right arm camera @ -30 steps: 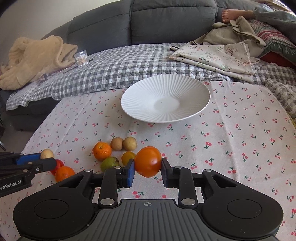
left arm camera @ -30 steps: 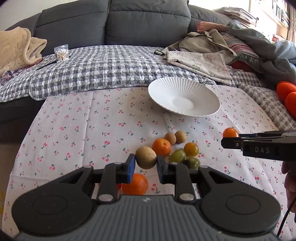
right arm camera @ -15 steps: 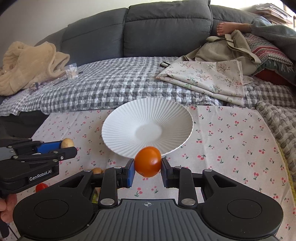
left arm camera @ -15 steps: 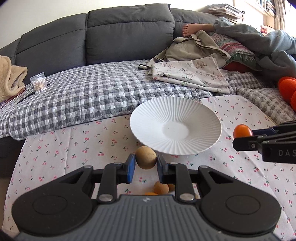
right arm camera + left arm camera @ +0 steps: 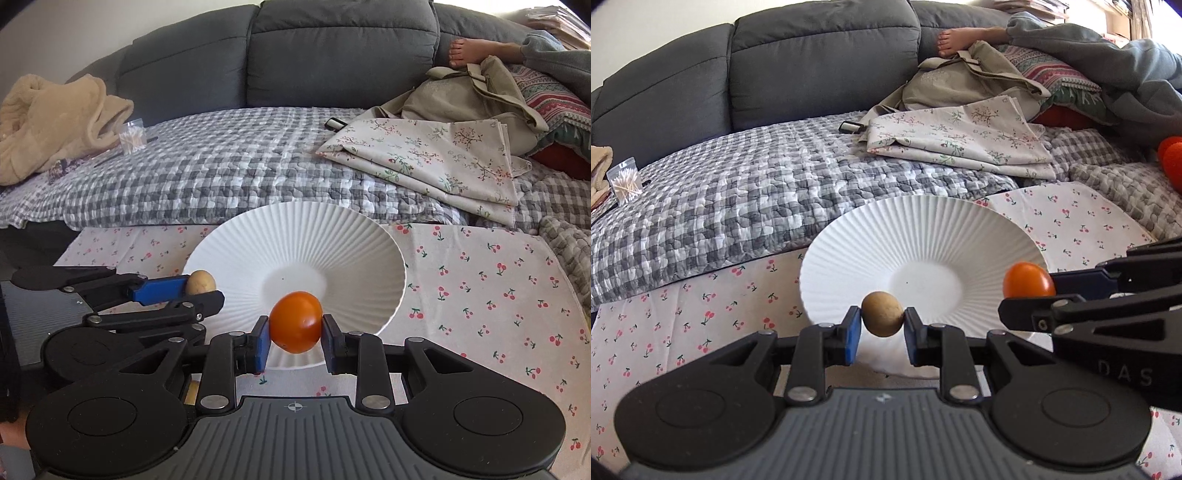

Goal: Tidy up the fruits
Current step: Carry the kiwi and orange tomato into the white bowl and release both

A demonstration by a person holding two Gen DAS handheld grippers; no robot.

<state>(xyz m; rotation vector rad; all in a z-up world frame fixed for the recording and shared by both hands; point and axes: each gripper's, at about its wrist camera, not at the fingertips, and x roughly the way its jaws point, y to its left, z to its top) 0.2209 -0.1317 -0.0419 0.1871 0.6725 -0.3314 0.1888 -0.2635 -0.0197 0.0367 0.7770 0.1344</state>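
A white ribbed plate [image 5: 923, 229] [image 5: 295, 236] lies on the cherry-print tablecloth [image 5: 701, 317] [image 5: 498, 295]. My left gripper [image 5: 882, 325] is shut on a small tan round fruit [image 5: 882, 314], held over the plate's near rim. In the right wrist view that left gripper [image 5: 201, 286] comes in from the left with the tan fruit [image 5: 200, 282] at its tip. My right gripper [image 5: 295, 330] is shut on an orange fruit [image 5: 295, 321] above the plate's near side. In the left wrist view it [image 5: 1028, 291] enters from the right with the orange fruit [image 5: 1028, 280].
Behind the table runs a grey sofa [image 5: 332, 55] under a checked quilt [image 5: 221, 166], with folded floral cloth [image 5: 436, 155], a beige blanket [image 5: 48, 118], a bag of cotton swabs [image 5: 132, 136] and a person's bare foot [image 5: 465, 51]. Orange balls [image 5: 1172, 158] lie far right.
Both grippers have carried their fruits away from the pile of fruit and forward to the plate, which now looks much larger and lies under both fruits. Grips are unchanged.
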